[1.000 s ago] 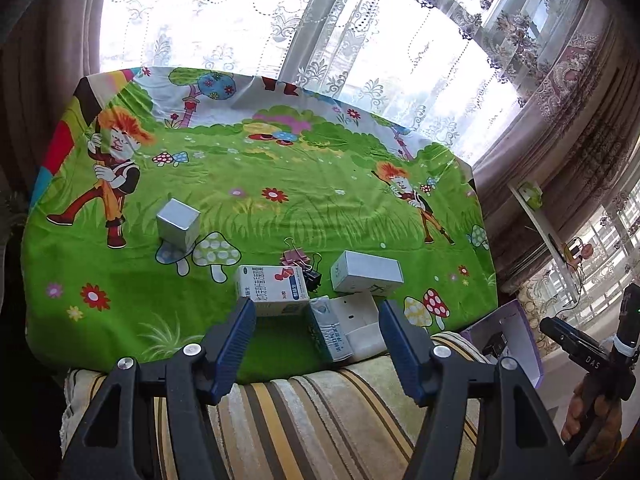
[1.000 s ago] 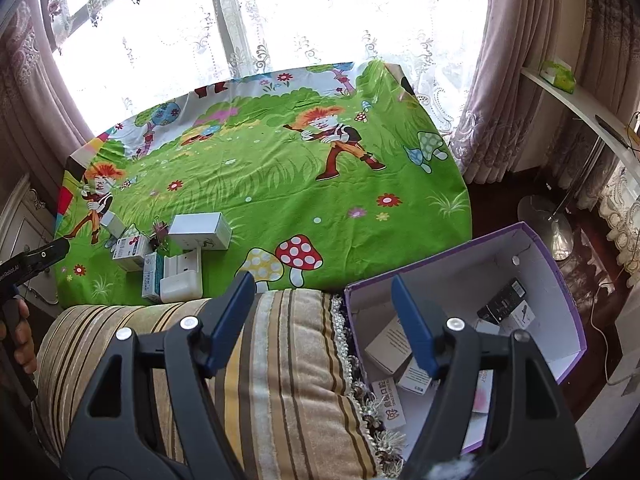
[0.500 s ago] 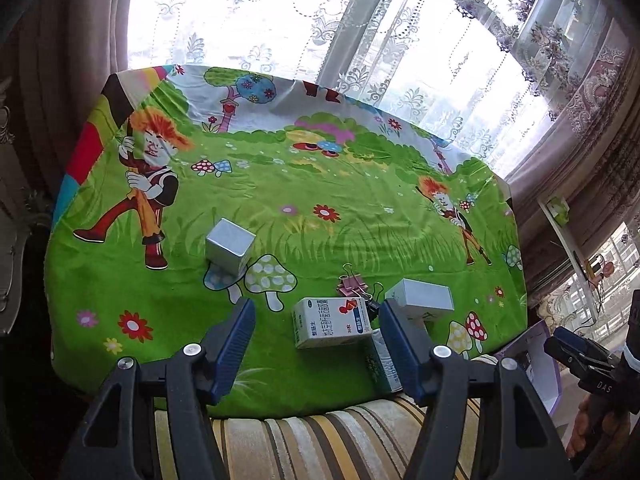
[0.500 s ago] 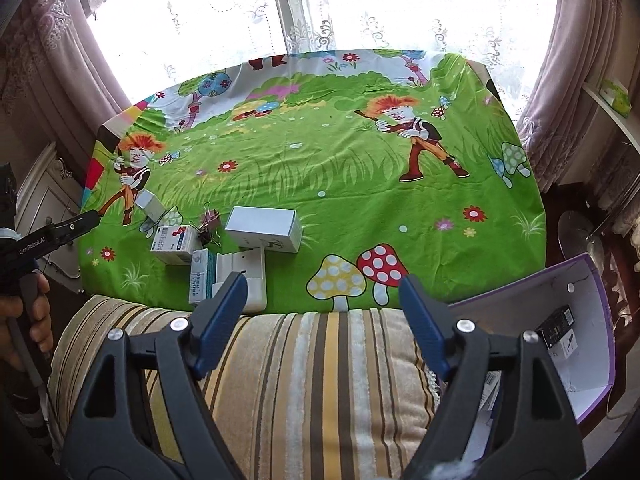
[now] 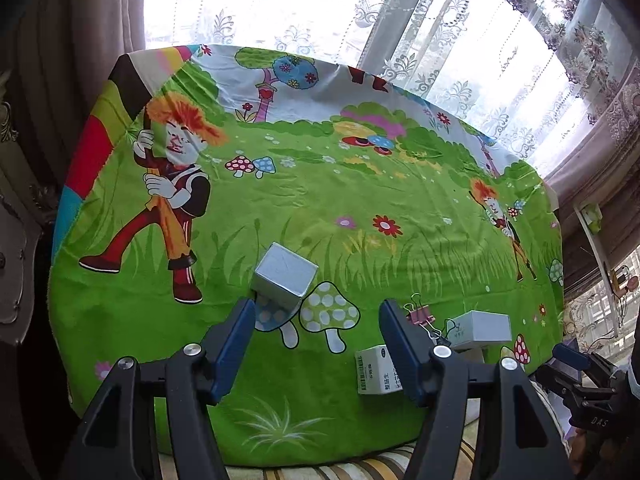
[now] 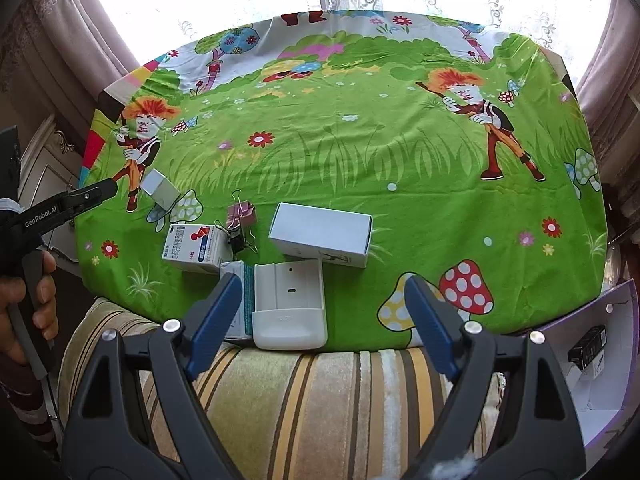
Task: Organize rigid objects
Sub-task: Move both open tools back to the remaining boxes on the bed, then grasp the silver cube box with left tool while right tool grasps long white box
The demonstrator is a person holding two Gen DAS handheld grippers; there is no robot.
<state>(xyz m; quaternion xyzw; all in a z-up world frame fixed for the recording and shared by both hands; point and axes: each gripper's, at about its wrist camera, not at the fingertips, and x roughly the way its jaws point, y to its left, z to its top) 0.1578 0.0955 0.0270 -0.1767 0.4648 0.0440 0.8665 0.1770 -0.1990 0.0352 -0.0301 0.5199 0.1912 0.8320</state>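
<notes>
Overhead, both tools [image 5: 316,344] [image 6: 324,312] tilt steeply toward the cloth [image 6: 400,160].

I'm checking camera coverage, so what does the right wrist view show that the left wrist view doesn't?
Right wrist only: the white plastic holder at the cloth's near edge, and the purple-edged box with a black item inside. Left wrist only: a shelf by the curtain. Both show the silver cube, the pink binder clip, the medicine box and the long white box.
</notes>
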